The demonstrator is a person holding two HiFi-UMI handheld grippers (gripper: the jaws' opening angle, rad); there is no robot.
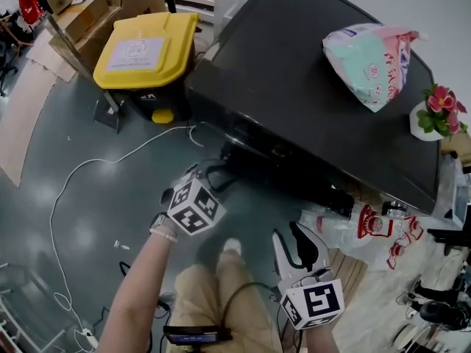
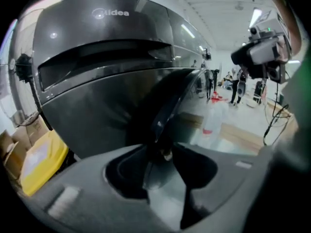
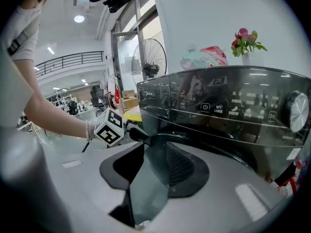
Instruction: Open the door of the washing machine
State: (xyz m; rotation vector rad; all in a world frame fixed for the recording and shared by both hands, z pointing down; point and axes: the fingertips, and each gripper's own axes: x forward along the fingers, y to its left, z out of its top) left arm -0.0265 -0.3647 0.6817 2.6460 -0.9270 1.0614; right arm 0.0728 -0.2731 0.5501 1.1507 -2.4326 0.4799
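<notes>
A dark grey washing machine (image 1: 309, 65) fills the upper right of the head view. In the left gripper view its front (image 2: 97, 57) looms close, and the round door's dark rim (image 2: 167, 106) curves down into the jaws. My left gripper (image 1: 221, 173) reaches the machine's front low at the left, its jaws shut on that rim (image 2: 163, 152). The right gripper view shows the door (image 3: 209, 132) under the control panel, with the left gripper (image 3: 140, 136) at its left edge. My right gripper (image 1: 293, 234) hangs open a little in front of the machine, holding nothing (image 3: 155, 149).
A yellow-lidded bin (image 1: 147, 46) stands left of the machine, with cardboard boxes (image 1: 81, 13) behind. A white cable (image 1: 88, 175) trails over the floor. A pink and mint bag (image 1: 372, 57) and a flower pot (image 1: 438, 112) sit on top. Plastic bags (image 1: 360, 230) lie at the right.
</notes>
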